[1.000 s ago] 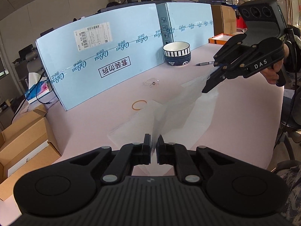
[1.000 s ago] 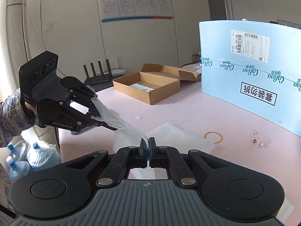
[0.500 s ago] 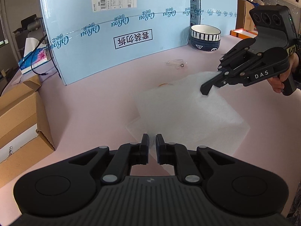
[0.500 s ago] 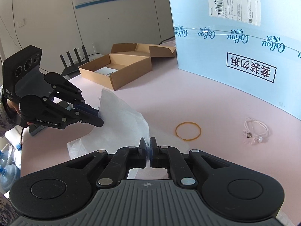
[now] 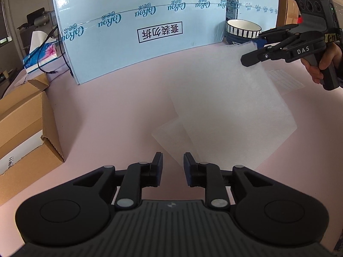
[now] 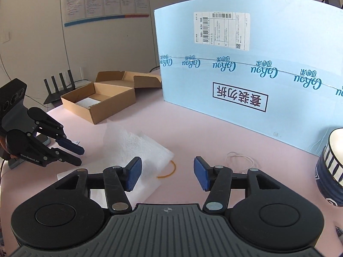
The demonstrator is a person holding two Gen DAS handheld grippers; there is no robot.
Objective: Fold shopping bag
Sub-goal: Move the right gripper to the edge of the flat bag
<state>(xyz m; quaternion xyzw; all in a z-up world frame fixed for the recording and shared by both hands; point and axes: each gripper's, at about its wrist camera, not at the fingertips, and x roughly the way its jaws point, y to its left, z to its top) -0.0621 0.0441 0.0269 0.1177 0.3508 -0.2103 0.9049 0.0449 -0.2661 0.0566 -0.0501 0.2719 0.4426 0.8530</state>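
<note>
The white translucent shopping bag [image 5: 227, 107] lies folded flat on the pink table, one layer over another. It also shows in the right wrist view [image 6: 137, 147]. My left gripper [image 5: 172, 162] is open and empty at the bag's near corner; it also shows in the right wrist view [image 6: 72, 154], just left of the bag. My right gripper [image 6: 167, 174] is open and empty above the bag's right edge; it also shows in the left wrist view [image 5: 253, 50], at the bag's far corner.
A big light-blue carton [image 5: 145, 27] stands along the back. A striped bowl [image 5: 243, 31] sits at its right end. An orange rubber band [image 6: 168, 170] and a thin cord [image 6: 240, 160] lie by the bag. Brown cardboard boxes [image 6: 100, 98] stand at the left.
Both grippers opened and let go of the bag. The bag, held up and stretched a second ago, now lies folded flat on the table.
</note>
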